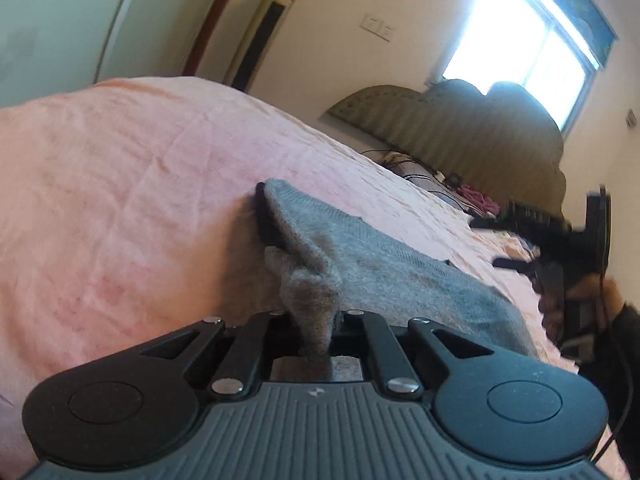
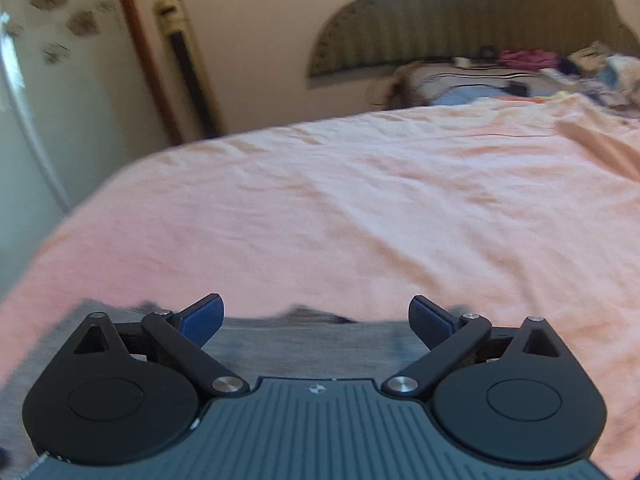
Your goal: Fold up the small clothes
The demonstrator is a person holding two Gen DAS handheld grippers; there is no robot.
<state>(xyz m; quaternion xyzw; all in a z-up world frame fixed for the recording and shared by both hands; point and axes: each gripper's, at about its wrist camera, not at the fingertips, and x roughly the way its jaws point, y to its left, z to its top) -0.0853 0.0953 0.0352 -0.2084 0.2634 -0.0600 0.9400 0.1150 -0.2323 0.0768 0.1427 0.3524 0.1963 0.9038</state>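
A small grey knit garment point(image 1: 380, 264) with a dark trim at its far end lies on the pink bed sheet point(image 1: 120, 200). My left gripper point(image 1: 314, 316) is shut on a bunched fold of its near edge, which stands up between the jaws. In the right wrist view my right gripper point(image 2: 316, 320) stands open, its blue pads point(image 2: 202, 322) wide apart, with nothing between them. It hovers over the near edge of the grey garment point(image 2: 304, 344). In the left wrist view the right gripper point(image 1: 560, 248) shows blurred at the far right, held by a hand.
The pink sheet point(image 2: 360, 200) covers the whole bed. A padded headboard point(image 1: 460, 132) stands at the far end, with a pile of clothes and cables point(image 2: 520, 72) in front of it. A tall air conditioner point(image 1: 264, 28) and a bright window point(image 1: 520, 32) line the wall.
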